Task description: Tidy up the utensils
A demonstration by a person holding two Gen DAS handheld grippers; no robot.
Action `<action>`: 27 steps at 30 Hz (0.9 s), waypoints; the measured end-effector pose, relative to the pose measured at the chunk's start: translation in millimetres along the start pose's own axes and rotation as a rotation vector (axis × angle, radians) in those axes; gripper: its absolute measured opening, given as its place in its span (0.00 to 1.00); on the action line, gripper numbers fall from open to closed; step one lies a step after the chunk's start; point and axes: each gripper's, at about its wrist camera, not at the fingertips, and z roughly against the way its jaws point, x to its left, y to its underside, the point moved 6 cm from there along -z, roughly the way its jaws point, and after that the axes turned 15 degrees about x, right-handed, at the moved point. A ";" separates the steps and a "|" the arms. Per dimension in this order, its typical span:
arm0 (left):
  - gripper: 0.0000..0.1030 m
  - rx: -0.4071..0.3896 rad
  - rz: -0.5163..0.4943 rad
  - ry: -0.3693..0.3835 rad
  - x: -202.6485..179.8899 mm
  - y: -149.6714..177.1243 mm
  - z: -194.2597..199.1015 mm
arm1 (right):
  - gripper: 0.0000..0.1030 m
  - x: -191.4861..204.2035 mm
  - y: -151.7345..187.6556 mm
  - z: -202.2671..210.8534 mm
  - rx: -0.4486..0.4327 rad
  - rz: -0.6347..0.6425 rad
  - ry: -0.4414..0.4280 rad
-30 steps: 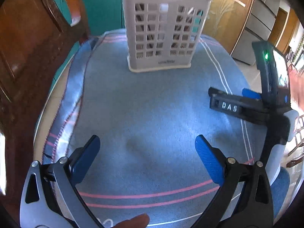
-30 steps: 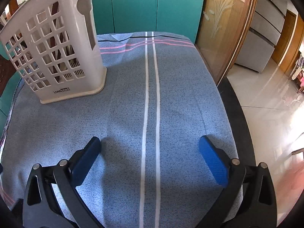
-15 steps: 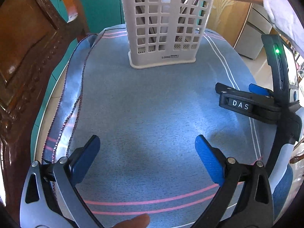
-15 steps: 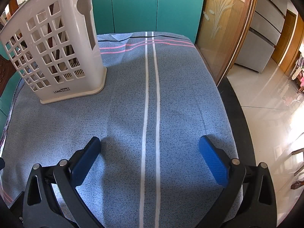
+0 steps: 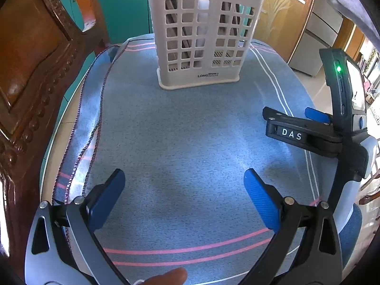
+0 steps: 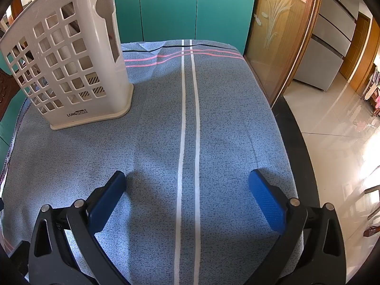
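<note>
A white lattice utensil holder stands upright at the far end of the blue cloth-covered table; dark utensil handles show through its holes and above its rim. In the right wrist view the same utensil holder stands at the far left. My left gripper is open over bare cloth, well short of the holder. My right gripper is open too, over the white stripes, with nothing between its fingers. The right gripper's body lies to the right in the left wrist view.
A carved wooden chair back rises along the table's left edge. Teal cabinets stand behind the table, a wooden glass door at the right, with shiny tiled floor beyond the right edge. A fingertip shows at the bottom.
The left gripper has drifted, so the holder sits more central and nearer. A hand seen above the holder half a second ago is gone. The right gripper has stayed put.
</note>
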 end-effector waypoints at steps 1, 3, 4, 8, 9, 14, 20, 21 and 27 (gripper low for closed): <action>0.96 0.001 -0.002 -0.003 -1.3 0.3 -0.5 | 0.98 0.1 -0.1 -0.1 0.000 0.000 0.000; 0.96 -0.001 -0.005 -0.009 -2.9 0.5 -0.5 | 0.98 0.0 0.0 -0.1 0.000 0.000 0.000; 0.96 -0.003 -0.005 -0.011 -2.9 0.4 -0.4 | 0.98 0.2 -0.1 -0.2 0.000 0.000 0.000; 0.96 -0.004 0.008 -0.020 1.8 0.4 -0.3 | 0.98 0.2 -0.2 -0.2 0.000 0.000 0.000; 0.96 -0.003 0.011 -0.022 2.8 0.5 -0.5 | 0.98 0.3 -0.2 -0.2 0.000 0.000 0.000; 0.96 -0.017 0.005 -0.016 3.6 2.2 5.6 | 0.98 0.2 -0.2 -0.1 0.000 0.000 0.000; 0.96 -0.151 -0.123 0.014 -16.6 18.1 49.8 | 0.98 0.1 0.0 0.0 0.000 0.000 0.000; 0.96 -0.189 -0.153 0.030 -20.8 22.9 60.0 | 0.98 0.0 0.1 0.0 0.000 0.000 0.000; 0.96 -0.381 -0.362 0.298 -42.0 68.7 119.6 | 0.98 -0.3 0.5 0.1 0.000 0.000 0.000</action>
